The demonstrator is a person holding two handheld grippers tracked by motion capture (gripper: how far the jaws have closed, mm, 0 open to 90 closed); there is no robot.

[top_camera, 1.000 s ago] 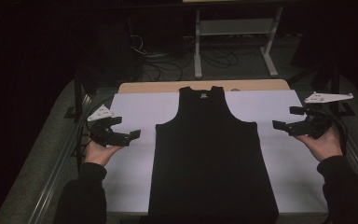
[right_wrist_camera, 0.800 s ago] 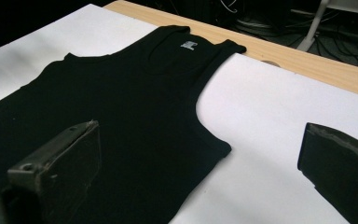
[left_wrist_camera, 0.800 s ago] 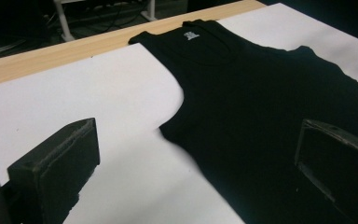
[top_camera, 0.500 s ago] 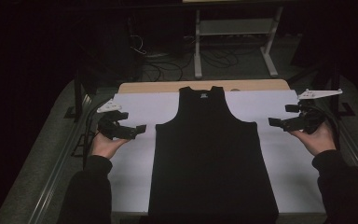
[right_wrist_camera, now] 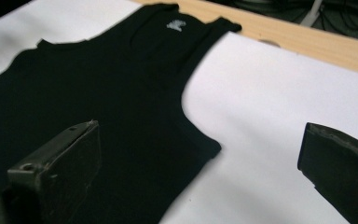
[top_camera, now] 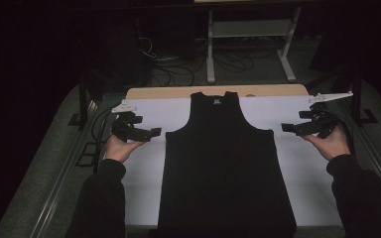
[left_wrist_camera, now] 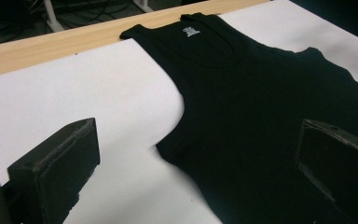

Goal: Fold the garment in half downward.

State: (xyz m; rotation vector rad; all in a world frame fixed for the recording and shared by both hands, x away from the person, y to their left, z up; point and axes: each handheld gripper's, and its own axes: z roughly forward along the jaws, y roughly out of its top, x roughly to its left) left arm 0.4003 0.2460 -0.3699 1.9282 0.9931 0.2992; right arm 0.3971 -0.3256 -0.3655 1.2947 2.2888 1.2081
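A black tank top (top_camera: 225,168) lies flat on the white sheet (top_camera: 144,163), neck toward the far edge, with a small white label (left_wrist_camera: 188,31) inside the collar. My left gripper (top_camera: 156,132) hovers open just left of the top's left armhole (left_wrist_camera: 177,121), nothing between its jaws. My right gripper (top_camera: 285,128) hovers open just right of the right armhole corner (right_wrist_camera: 212,147), also empty. In the right gripper view the tank top (right_wrist_camera: 98,93) runs under the left jaw; in the left gripper view the tank top (left_wrist_camera: 270,107) runs under the right jaw.
A bare wooden strip of table (top_camera: 168,92) runs along the far edge beyond the sheet. White sheet lies open on both sides of the top. Cables (top_camera: 178,64) and a white stand's legs (top_camera: 287,74) are on the floor behind. Metal rails (top_camera: 54,208) flank the table.
Both grippers have moved forward and inward toward the tank top's armholes over the last second. The tank top has not moved.
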